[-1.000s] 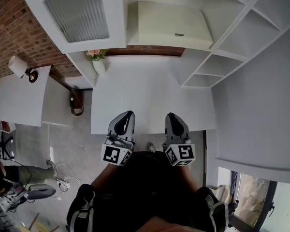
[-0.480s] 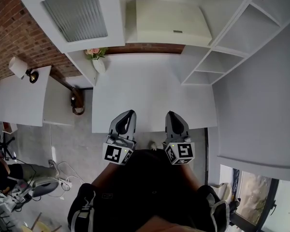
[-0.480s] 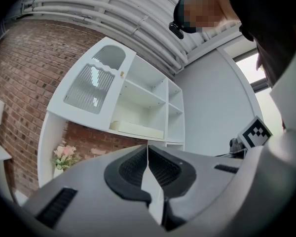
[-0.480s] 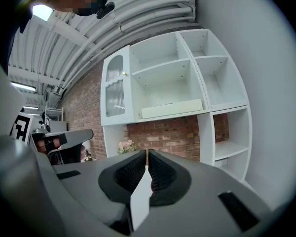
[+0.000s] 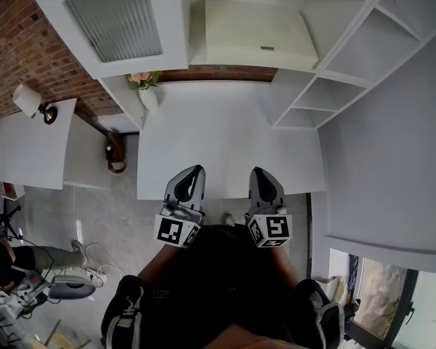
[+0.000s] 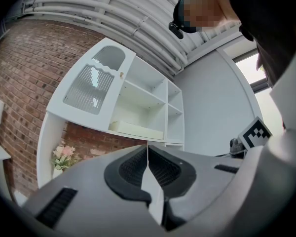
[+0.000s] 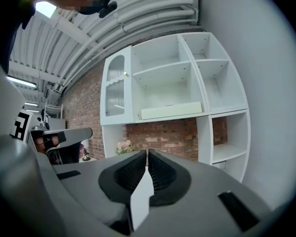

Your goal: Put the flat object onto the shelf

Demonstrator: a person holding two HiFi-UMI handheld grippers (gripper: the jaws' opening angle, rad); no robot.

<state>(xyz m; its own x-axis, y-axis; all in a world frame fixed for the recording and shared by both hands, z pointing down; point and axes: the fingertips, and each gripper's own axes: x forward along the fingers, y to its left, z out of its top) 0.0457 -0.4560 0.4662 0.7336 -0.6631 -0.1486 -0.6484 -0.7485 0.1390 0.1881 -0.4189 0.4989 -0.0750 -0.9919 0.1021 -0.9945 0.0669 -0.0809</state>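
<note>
A flat cream-coloured box [image 5: 251, 35] lies on the middle shelf of the white shelf unit [image 5: 349, 42]; it also shows in the left gripper view [image 6: 138, 130] and in the right gripper view [image 7: 171, 110]. My left gripper [image 5: 195, 171] and right gripper [image 5: 257, 173] hang side by side over the near edge of the white table [image 5: 225, 133], far from the shelf. Both point at the shelf unit. The left gripper [image 6: 147, 147] has its jaws pressed together with nothing between them. So does the right gripper [image 7: 147, 152].
A small vase of pink flowers [image 5: 147, 86] stands at the table's far left corner. A cabinet door with ribbed glass [image 5: 116, 20] fills the unit's upper left. Open compartments [image 5: 312, 104] line the right, by a grey wall. A lamp [image 5: 29, 100] sits on a side table at left.
</note>
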